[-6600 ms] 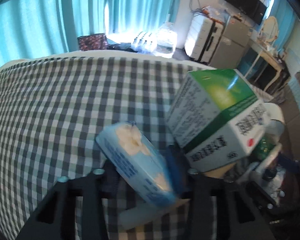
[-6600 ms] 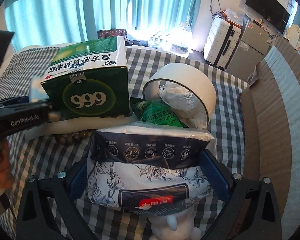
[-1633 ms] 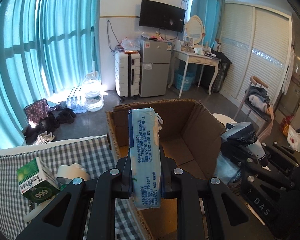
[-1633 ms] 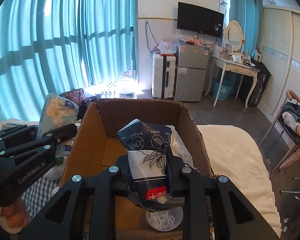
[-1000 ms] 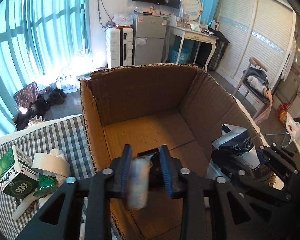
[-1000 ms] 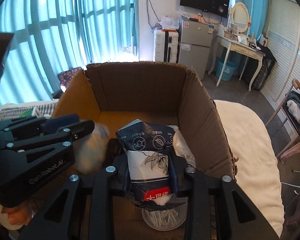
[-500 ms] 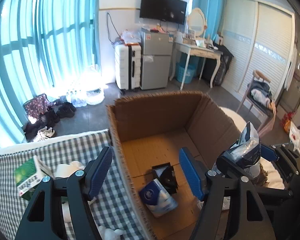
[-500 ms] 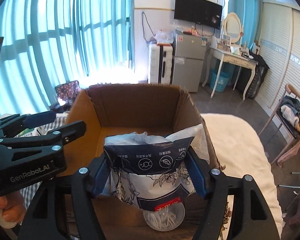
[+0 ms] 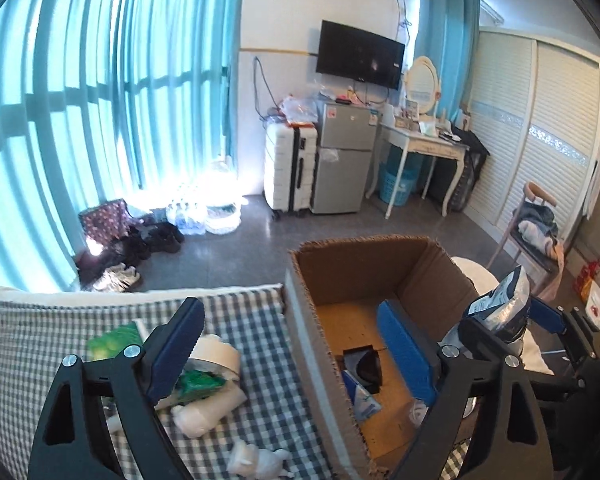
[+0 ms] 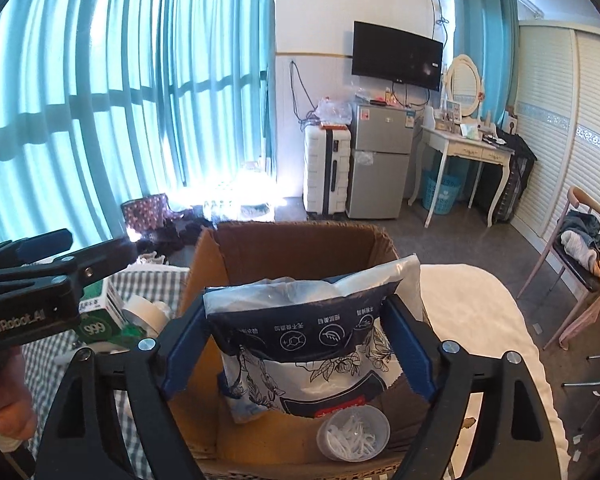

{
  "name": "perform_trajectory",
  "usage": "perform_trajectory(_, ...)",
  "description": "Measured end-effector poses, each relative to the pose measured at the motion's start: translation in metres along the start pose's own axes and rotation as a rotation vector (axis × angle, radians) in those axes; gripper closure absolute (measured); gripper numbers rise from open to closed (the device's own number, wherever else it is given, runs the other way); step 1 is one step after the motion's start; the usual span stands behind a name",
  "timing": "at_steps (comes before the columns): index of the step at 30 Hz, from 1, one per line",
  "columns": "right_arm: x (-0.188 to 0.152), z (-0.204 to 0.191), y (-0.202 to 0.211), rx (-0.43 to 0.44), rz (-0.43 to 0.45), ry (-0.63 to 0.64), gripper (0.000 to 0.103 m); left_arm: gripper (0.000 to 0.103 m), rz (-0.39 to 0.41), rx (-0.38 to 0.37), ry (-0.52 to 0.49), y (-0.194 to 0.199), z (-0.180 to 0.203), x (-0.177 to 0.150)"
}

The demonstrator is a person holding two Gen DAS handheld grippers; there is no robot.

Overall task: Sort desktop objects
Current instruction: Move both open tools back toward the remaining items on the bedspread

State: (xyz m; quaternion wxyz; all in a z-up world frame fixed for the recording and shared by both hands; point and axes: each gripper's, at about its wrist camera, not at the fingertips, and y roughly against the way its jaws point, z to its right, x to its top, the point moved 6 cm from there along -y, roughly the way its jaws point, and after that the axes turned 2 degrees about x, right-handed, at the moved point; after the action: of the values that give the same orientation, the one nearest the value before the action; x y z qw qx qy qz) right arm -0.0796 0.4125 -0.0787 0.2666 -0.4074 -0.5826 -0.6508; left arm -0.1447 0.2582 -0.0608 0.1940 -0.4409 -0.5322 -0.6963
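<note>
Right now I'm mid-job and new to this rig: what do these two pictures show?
Each picture comes from a camera on a hand-held two-finger gripper, looking along its fingers. Both grippers' jaws have just been opening. The left gripper is empty, over the edge of a cardboard box beside a checked cloth carrying a green carton, a tape roll and a white bottle. The right gripper has a printed bag between its jaws above the box; whether it is gripped I cannot tell. A blue pack lies inside.
</note>
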Motion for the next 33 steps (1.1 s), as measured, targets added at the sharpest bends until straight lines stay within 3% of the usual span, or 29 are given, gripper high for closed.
perform_trajectory(6, 0.014, -0.015, 0.018, 0.011, 0.047, 0.002, 0.011, 0.0, 0.058, 0.057, 0.024, 0.031, -0.023, 0.008)
perform_trajectory(12, 0.024, -0.033, 0.038, 0.027, 0.113, 0.006, 0.001, 0.0, 0.09, 0.101, 0.037, 0.057, -0.043, 0.007)
perform_trajectory(25, 0.025, -0.045, 0.038, 0.053, 0.109, -0.007, 0.0, 0.0, 0.104, 0.173, 0.079, 0.077, -0.084, 0.004)
perform_trajectory(33, 0.027, -0.076, 0.033, 0.098, 0.108, 0.006, 0.0, 0.0, 0.101, 0.244, 0.098, 0.088, -0.121, -0.005)
